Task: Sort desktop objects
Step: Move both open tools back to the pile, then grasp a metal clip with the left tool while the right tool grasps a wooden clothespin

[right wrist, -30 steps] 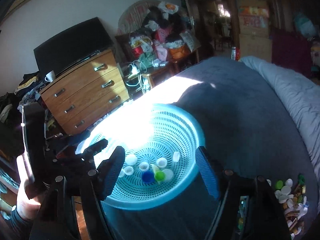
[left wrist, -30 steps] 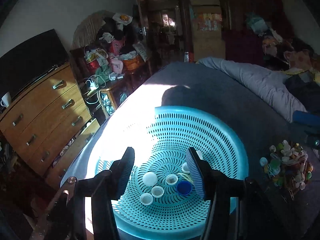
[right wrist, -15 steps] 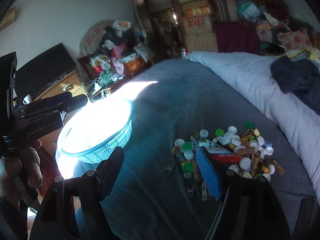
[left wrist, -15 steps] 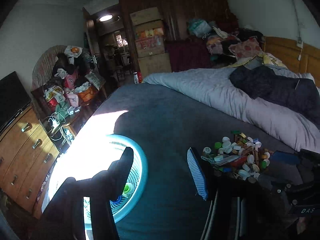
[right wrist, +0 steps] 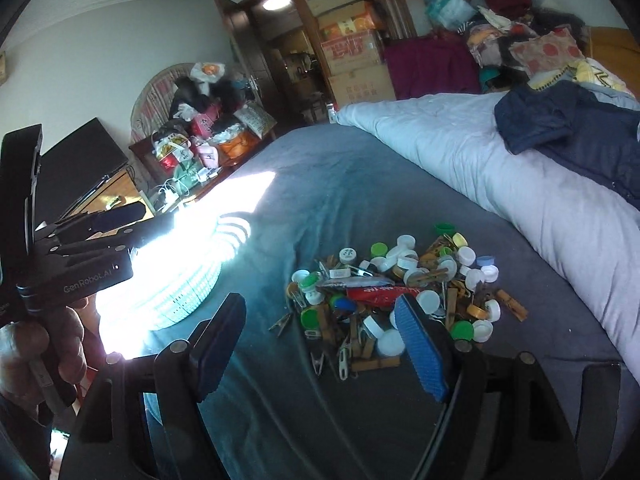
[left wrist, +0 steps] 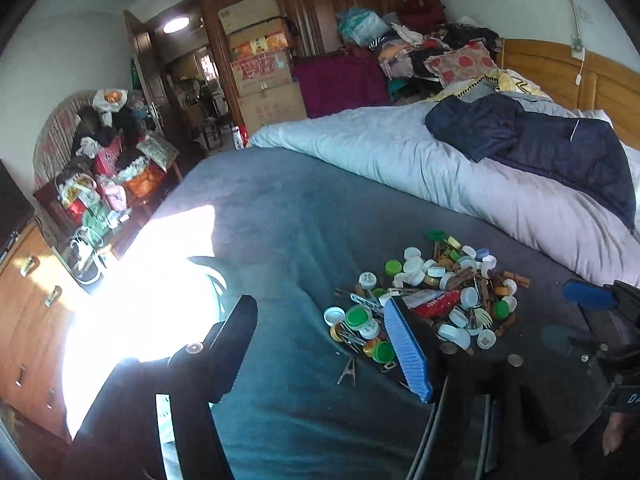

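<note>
jaws empty, both grippers (left wrist: pixel 328 344) (right wrist: pixel 320 344) angled down toward clutter pile (right wrist: pixel 400 288).

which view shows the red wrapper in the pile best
The right wrist view: the red wrapper lies nearly whole among the caps. In the left wrist view that gripper's blue finger pad covers one end of it.
</note>
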Demonstrator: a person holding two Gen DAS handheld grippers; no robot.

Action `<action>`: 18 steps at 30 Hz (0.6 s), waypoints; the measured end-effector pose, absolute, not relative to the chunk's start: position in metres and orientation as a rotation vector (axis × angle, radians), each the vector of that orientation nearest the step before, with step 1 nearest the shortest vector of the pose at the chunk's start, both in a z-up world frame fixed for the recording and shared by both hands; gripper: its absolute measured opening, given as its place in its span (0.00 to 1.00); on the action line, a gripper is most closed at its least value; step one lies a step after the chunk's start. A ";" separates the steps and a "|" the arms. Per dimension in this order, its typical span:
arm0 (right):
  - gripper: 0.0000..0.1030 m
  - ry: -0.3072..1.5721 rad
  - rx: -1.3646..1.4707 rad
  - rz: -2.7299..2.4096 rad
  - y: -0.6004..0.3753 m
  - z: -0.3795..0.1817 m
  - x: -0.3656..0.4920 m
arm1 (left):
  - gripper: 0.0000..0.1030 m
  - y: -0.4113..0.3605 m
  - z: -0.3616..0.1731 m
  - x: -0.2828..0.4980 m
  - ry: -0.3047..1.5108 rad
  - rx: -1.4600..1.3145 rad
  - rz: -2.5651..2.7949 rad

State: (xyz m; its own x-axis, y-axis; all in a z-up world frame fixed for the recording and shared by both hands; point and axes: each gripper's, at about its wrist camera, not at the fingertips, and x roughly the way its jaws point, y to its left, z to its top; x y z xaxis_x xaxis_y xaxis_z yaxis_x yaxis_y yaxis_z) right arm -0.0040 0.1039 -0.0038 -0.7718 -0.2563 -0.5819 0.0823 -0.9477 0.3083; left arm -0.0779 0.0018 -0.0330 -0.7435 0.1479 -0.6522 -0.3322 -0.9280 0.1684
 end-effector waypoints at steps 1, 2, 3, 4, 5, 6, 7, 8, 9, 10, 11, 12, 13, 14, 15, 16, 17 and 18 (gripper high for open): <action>0.74 -0.416 0.982 -2.769 0.111 -0.011 -0.001 | 0.67 -0.003 -0.051 -0.084 0.390 -1.020 2.659; 0.74 -0.434 0.998 -2.773 0.118 -0.019 0.002 | 0.67 -0.006 -0.072 -0.092 0.384 -1.084 2.630; 0.74 -0.447 1.022 -2.780 0.126 -0.029 0.006 | 0.67 -0.006 -0.096 -0.099 0.373 -1.139 2.596; 0.74 -0.465 1.056 -2.781 0.132 -0.039 0.009 | 0.67 -0.008 -0.118 -0.105 0.374 -1.195 2.562; 0.74 -0.489 1.093 -2.776 0.139 -0.050 0.012 | 0.65 -0.008 -0.139 -0.110 0.377 -1.239 2.514; 0.74 -0.505 1.126 -2.772 0.145 -0.060 0.015 | 0.63 -0.007 -0.158 -0.112 0.374 -1.268 2.470; 0.74 -0.517 1.159 -2.768 0.150 -0.070 0.018 | 0.57 -0.006 -0.174 -0.114 0.376 -1.289 2.444; 0.74 -0.533 1.187 -2.760 0.154 -0.079 0.021 | 0.57 -0.006 -0.185 -0.114 0.375 -1.298 2.426; 0.74 -0.546 1.207 -2.754 0.158 -0.086 0.025 | 0.57 -0.006 -0.195 -0.114 0.366 -1.303 2.420; 0.74 -0.556 1.227 -2.750 0.160 -0.093 0.027 | 0.57 -0.007 -0.202 -0.114 0.349 -1.313 2.416; 0.74 -0.566 1.247 -2.744 0.163 -0.100 0.029 | 0.57 -0.008 -0.207 -0.116 0.328 -1.321 2.412; 0.74 -0.578 1.268 -2.735 0.165 -0.106 0.030 | 0.57 -0.009 -0.208 -0.118 0.313 -1.322 2.415; 0.74 -0.589 1.286 -2.726 0.167 -0.112 0.029 | 0.57 -0.010 -0.208 -0.119 0.306 -1.317 2.417; 0.74 -0.597 1.301 -2.719 0.169 -0.117 0.029 | 0.57 -0.009 -0.211 -0.122 0.304 -1.312 2.417; 0.74 -0.603 1.308 -2.715 0.169 -0.119 0.028 | 0.57 -0.006 -0.214 -0.126 0.313 -1.315 2.417; 0.74 -0.606 1.310 -2.713 0.170 -0.121 0.026 | 0.57 -0.004 -0.219 -0.131 0.327 -1.325 2.418; 0.74 -0.608 1.308 -2.711 0.171 -0.121 0.024 | 0.57 -0.002 -0.226 -0.135 0.333 -1.337 2.415; 0.74 -0.608 1.302 -2.708 0.171 -0.121 0.022 | 0.57 -0.002 -0.233 -0.140 0.341 -1.361 2.412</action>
